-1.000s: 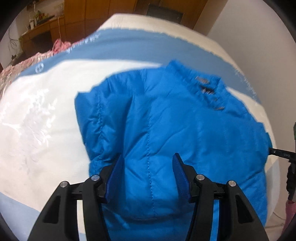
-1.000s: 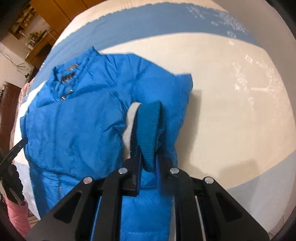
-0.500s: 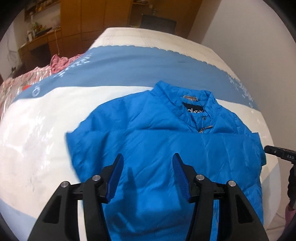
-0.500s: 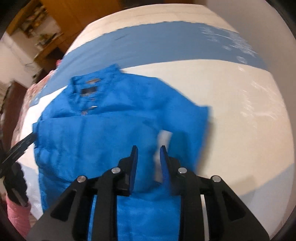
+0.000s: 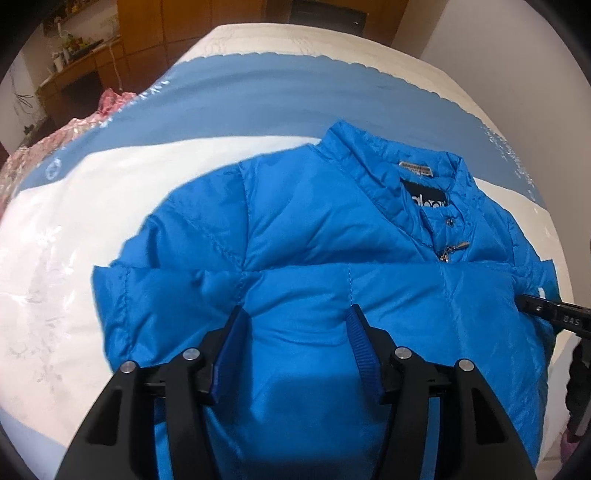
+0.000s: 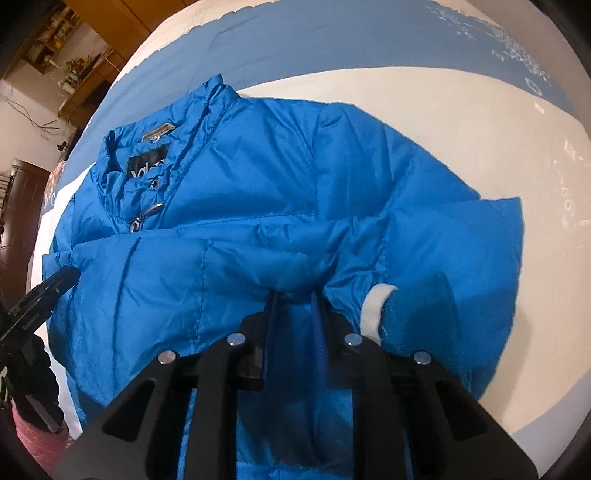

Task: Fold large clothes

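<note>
Lying front-up across the cream middle band of a bed (image 5: 55, 258), a bright blue puffer jacket (image 5: 295, 236) has both sleeves drawn across its chest, the collar (image 6: 173, 136) toward the blue stripe at the bed's far end and the hem toward the near edge, so its long axis runs from near edge to far end. The left gripper (image 5: 293, 341) hangs over the lower chest with its fingers spread wide and nothing between them. The right gripper (image 6: 293, 321) sits low over the folded sleeve, its blue-padded fingers narrowly parted; fabric bunches at their tips, but whether any of it is caught there cannot be told from these views. A ribbed knit cuff (image 6: 410, 314) with a pale lining shows just right of that gripper. The shell looks light, soft and puffy, and its glossy surface will likely be slippery, so a thick pinch at a quilted seam or the hem corners seems the surest hold. A pink, shiny bundle (image 5: 55, 144) lies at the bed's far left edge, beside wooden cabinets (image 5: 147, 33).
</note>
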{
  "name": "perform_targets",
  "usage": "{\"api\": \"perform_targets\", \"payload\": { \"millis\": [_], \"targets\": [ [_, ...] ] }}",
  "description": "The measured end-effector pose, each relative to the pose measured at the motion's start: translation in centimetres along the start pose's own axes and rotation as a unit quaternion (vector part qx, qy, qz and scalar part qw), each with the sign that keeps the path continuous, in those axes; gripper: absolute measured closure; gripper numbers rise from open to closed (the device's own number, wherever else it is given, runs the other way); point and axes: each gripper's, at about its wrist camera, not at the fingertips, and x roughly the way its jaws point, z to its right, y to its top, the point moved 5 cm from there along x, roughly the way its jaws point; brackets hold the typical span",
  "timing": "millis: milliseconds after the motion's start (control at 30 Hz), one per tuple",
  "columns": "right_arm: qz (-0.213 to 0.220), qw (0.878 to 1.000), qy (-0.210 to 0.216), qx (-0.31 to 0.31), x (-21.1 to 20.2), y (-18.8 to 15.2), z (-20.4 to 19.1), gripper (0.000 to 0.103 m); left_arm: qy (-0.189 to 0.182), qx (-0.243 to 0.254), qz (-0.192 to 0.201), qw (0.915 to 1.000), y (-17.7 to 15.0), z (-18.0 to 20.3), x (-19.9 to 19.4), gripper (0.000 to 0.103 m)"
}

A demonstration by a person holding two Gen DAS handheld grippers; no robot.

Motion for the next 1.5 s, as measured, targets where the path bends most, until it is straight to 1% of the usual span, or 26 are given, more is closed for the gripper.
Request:
{"api": "perform_targets", "payload": {
  "millis": [33,67,167,267,333,367,400,433,500,567,633,667,700,733,767,833,900,1000,1033,1100,1167,1200,1233,1267,1367,1500],
  "targets": [
    [0.010,1.000,0.010,-0.003,-1.1,-0.3,-0.3,0.081,0.003,0.000,0.007,1.0000,-0.1,0.2,-0.6,0.047],
    [0.016,1.000,0.016,-0.011,-2.0,-0.8,-0.7,0.081,0.002,0.009,0.026,0.9996,-0.5,0.8,-2.1,0.047],
    [0.023,0.998,0.029,-0.044,-4.0,-3.1,-2.3,0.080,0.001,0.038,0.048,0.9981,-2.2,2.3,-4.6,0.047],
    [0.013,0.998,0.021,-0.057,-3.5,-4.8,-2.8,0.079,-0.014,0.042,0.036,0.9984,-4.5,3.1,-4.8,0.047],
    [-0.005,0.999,0.009,-0.051,-1.6,-5.2,-2.5,0.079,-0.002,0.047,0.021,0.9987,-5.5,3.1,-3.6,0.047],
    [-0.012,0.999,0.009,-0.047,-0.6,-5.5,-2.1,0.080,0.009,0.046,0.007,0.9989,-6.0,2.9,-2.4,0.047],
    [-0.014,0.999,0.011,-0.046,-0.2,-5.6,-1.8,0.082,0.010,0.047,0.001,0.9988,-6.3,2.7,-1.6,0.045],
    [-0.014,0.999,0.016,-0.041,0.4,-5.5,-1.6,0.083,0.012,0.049,0.002,0.9987,-6.4,2.6,-0.9,0.045],
    [-0.015,0.999,0.026,-0.030,0.1,-5.4,-1.4,0.083,0.015,0.047,-0.001,0.9988,-6.3,2.7,-1.0,0.046],
    [0.000,0.999,0.037,-0.033,-1.5,-5.6,-1.4,0.080,0.015,0.042,-0.001,0.9990,-6.2,2.6,-2.0,0.047],
    [0.028,0.997,0.050,-0.046,-4.4,-6.6,-1.2,0.078,0.009,0.035,0.014,0.9992,-6.7,1.9,-4.3,0.047],
    [0.039,0.997,0.049,-0.050,-5.8,-7.4,-0.7,0.076,0.003,0.033,0.023,0.9992,-7.2,1.4,-6.0,0.046],
    [0.045,0.996,0.050,-0.051,-6.8,-8.0,-0.3,0.071,-0.001,0.029,0.027,0.9992,-8.0,0.8,-7.5,0.043],
    [0.050,0.996,0.055,-0.053,-8.0,-9.3,0.2,0.065,-0.005,0.024,0.031,0.9992,-8.8,0.1,-8.8,0.039],
    [0.054,0.995,0.057,-0.055,-9.1,-10.7,0.9,0.064,-0.008,0.019,0.035,0.9992,-10.1,-1.0,-10.3,0.033],
    [0.052,0.996,0.050,-0.059,-10.1,-13.4,2.1,0.061,0.004,0.015,0.033,0.9993,-12.9,-2.8,-12.1,0.032],
    [0.042,0.997,0.040,-0.052,-10.6,-16.8,3.6,0.057,0.015,0.004,0.017,0.9997,-16.3,-4.7,-13.5,0.031],
    [0.023,0.999,0.029,-0.038,-10.2,-21.0,4.7,0.056,0.019,-0.030,-0.012,0.9993,-21.7,-6.9,-14.7,0.029],
    [0.014,0.999,0.027,-0.030,-10.1,-22.6,5.2,0.053,0.020,-0.041,-0.023,0.9987,-23.3,-7.4,-14.7,0.029],
    [-0.004,0.999,0.029,-0.013,-9.7,-25.4,6.2,0.049,0.023,-0.054,-0.038,0.9976,-25.9,-7.6,-14.8,0.029],
    [-0.019,0.999,0.030,-0.002,-9.5,-28.0,7.0,0.049,0.022,-0.065,-0.052,0.9963,-28.5,-7.6,-14.9,0.029],
    [-0.025,0.999,0.033,0.002,-9.7,-29.2,7.3,0.047,0.011,-0.075,-0.058,0.9954,-29.6,-7.4,-14.9,0.029],
    [-0.032,0.999,0.040,0.008,-9.5,-30.0,7.5,0.046,-0.001,-0.084,-0.064,0.9944,-30.4,-7.1,-14.7,0.029],
    [-0.038,0.998,0.047,0.014,-9.3,-30.8,7.7,0.046,-0.005,-0.091,-0.069,0.9934,-30.9,-6.9,-14.4,0.029],
    [-0.049,0.996,0.064,0.023,-9.0,-32.3,8.2,0.046,0.002,-0.108,-0.081,0.9909,-32.2,-7.1,-13.4,0.029],
    [-0.060,0.994,0.090,0.019,-8.4,-33.3,8.1,0.046,-0.033,-0.123,-0.085,0.9882,-33.5,-6.2,-13.0,0.029]
  ]
}}
